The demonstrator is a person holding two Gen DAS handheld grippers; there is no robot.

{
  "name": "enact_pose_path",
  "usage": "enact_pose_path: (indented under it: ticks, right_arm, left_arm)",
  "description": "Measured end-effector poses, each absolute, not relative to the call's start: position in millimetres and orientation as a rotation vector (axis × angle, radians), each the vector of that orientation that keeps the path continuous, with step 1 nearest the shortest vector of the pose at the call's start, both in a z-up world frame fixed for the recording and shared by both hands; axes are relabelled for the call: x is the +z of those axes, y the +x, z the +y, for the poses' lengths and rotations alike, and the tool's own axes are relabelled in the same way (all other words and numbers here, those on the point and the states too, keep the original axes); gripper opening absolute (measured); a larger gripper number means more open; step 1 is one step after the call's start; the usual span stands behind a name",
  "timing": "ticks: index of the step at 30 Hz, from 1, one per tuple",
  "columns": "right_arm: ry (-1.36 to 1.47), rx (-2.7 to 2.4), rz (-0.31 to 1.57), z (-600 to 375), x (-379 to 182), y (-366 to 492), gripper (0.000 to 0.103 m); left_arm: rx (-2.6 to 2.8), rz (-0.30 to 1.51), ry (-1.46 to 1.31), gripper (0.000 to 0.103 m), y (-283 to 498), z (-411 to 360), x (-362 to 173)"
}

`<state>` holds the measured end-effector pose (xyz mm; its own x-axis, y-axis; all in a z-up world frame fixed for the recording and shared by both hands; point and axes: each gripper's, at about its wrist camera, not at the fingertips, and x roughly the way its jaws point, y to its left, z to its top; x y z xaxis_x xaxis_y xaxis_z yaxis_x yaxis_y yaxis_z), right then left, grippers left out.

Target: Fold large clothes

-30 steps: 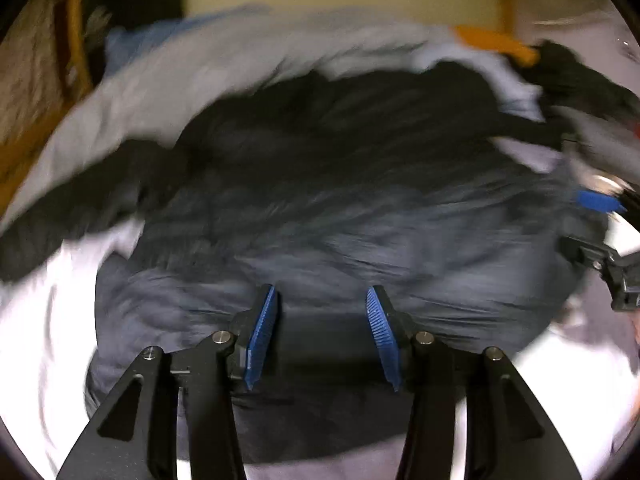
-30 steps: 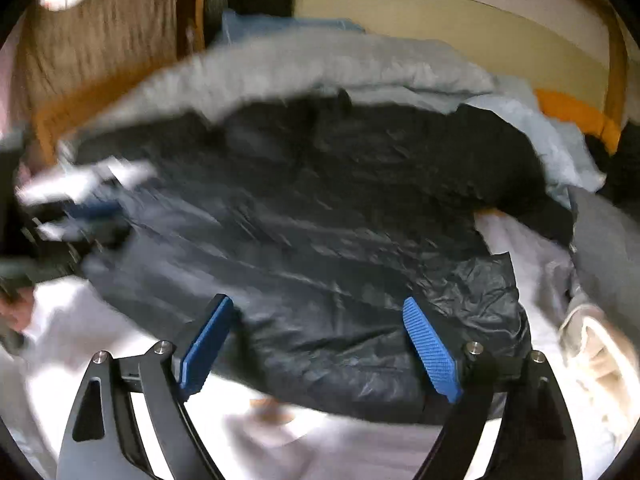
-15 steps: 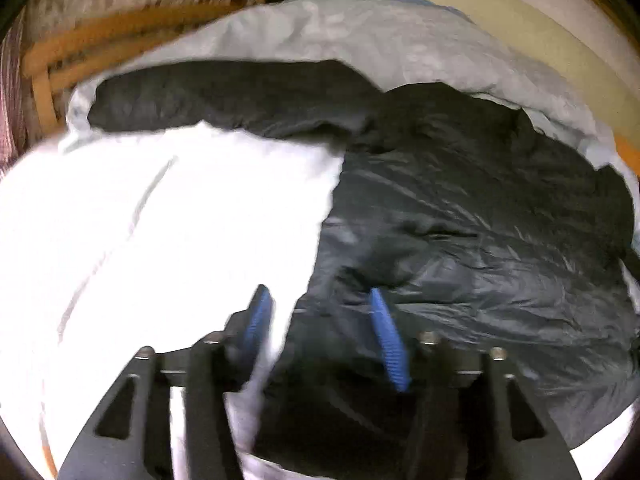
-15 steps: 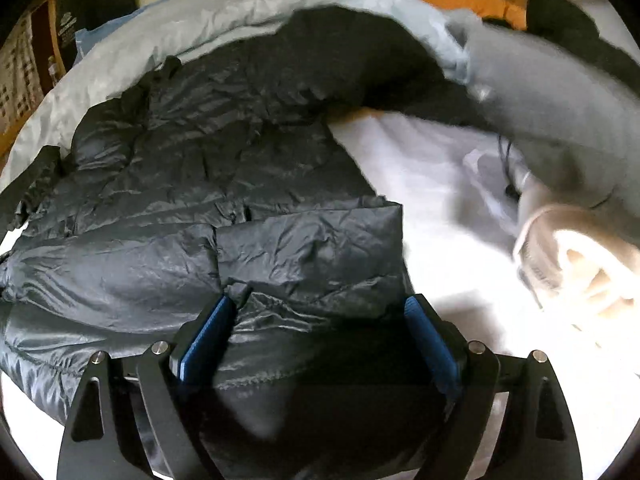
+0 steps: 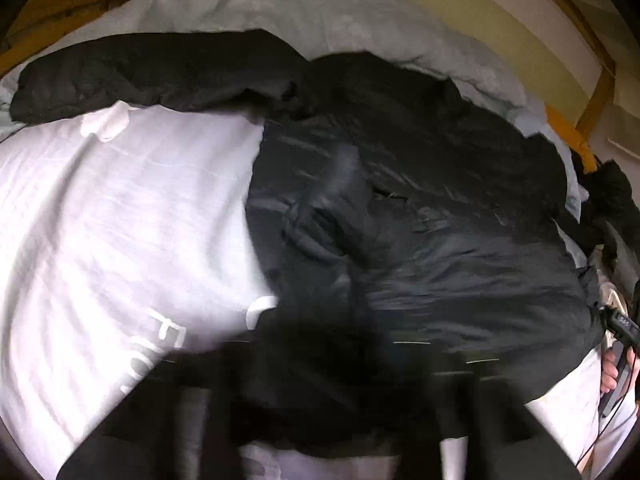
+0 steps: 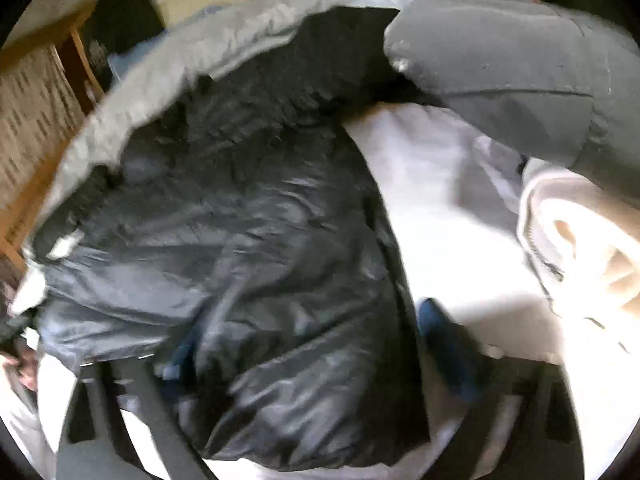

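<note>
The shiny black quilted puffer jacket [image 5: 420, 208] lay spread on the white bedsheet [image 5: 120, 208], one sleeve stretched toward the grey duvet [image 5: 304, 12]. My left gripper [image 5: 320, 364] had just been closing and pinched the jacket's hem. My right gripper [image 6: 304, 344] had been narrowing too, its blue pads [image 6: 434, 320] straddling the hem corner; whether they pressed it, I couldn't tell.

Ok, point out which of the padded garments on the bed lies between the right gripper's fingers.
The shiny black puffer jacket, spread flat on the white sheet; its hem sits in the right gripper. The matte grey padded garment lies bunched up farther back.
</note>
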<state>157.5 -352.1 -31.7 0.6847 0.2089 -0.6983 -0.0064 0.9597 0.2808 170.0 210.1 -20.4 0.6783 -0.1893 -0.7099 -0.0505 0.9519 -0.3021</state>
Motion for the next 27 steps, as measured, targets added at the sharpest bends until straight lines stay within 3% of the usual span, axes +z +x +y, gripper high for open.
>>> enact_pose_path:
  ticks: [1,3,11,12,13,14,15,16,17,20,21,24,25,26,27]
  right_arm:
    - [0.287,0.134,0.808,-352.4,-32.3,157.8,0.027]
    - [0.323,0.132,0.799,-353.9,-32.9,150.0,0.015]
    - [0.226,0.145,0.828,-322.0,0.2,61.5,0.011]
    - [0.217,0.145,0.819,-318.3,1.7,51.0,0.014]
    - [0.186,0.13,0.798,-313.8,2.9,39.5,0.026]
    - [0.15,0.098,0.792,-311.1,2.6,35.7,0.036]
    - [0.098,0.041,0.785,-309.1,3.2,33.5,0.065]
    - [0.047,-0.027,0.769,-308.0,3.5,33.7,0.076]
    - [-0.004,-0.103,0.731,-307.9,5.3,33.0,0.078]
    - [-0.085,-0.198,0.681,-309.6,11.2,34.3,0.082]
    - [-0.061,-0.212,0.657,-313.7,14.8,32.1,0.082]
    - [0.12,-0.118,0.57,-331.0,30.8,22.2,0.082]
    - [0.156,-0.061,0.561,-334.4,34.6,18.4,0.078]
    - [0.168,-0.016,0.563,-332.9,36.8,18.3,0.069]
    - [0.167,0.078,0.596,-327.5,38.2,20.9,0.043]
  left_arm:
    - [-0.074,0.792,-0.345,0.011,161.5,213.4,-15.2]
    - [-0.029,0.773,-0.376,0.011,138.7,222.9,-3.0]
    - [0.026,0.778,-0.3,0.011,81.5,238.4,11.9]
    - [0.038,0.767,-0.298,0.017,77.0,239.4,11.5]
    - [0.054,0.747,-0.287,0.02,71.9,238.7,13.0]
    - [0.078,0.726,-0.264,0.031,69.1,235.2,14.7]
    - [0.119,0.704,-0.231,0.051,67.2,231.9,17.1]
    - [0.173,0.674,-0.201,0.061,64.3,231.5,20.8]
    - [0.202,0.641,-0.186,0.067,66.9,230.7,23.3]
    - [0.104,0.514,-0.228,0.069,46.9,235.7,41.9]
    - [0.052,0.464,-0.238,0.074,40.8,235.7,48.7]
    - [-0.042,0.436,-0.194,0.075,40.5,225.7,61.9]
    - [-0.101,0.469,-0.195,0.074,45.5,221.9,62.2]
    - [-0.166,0.502,-0.207,0.064,47.8,219.5,62.5]
    - [-0.251,0.555,-0.221,0.046,56.3,213.6,59.6]
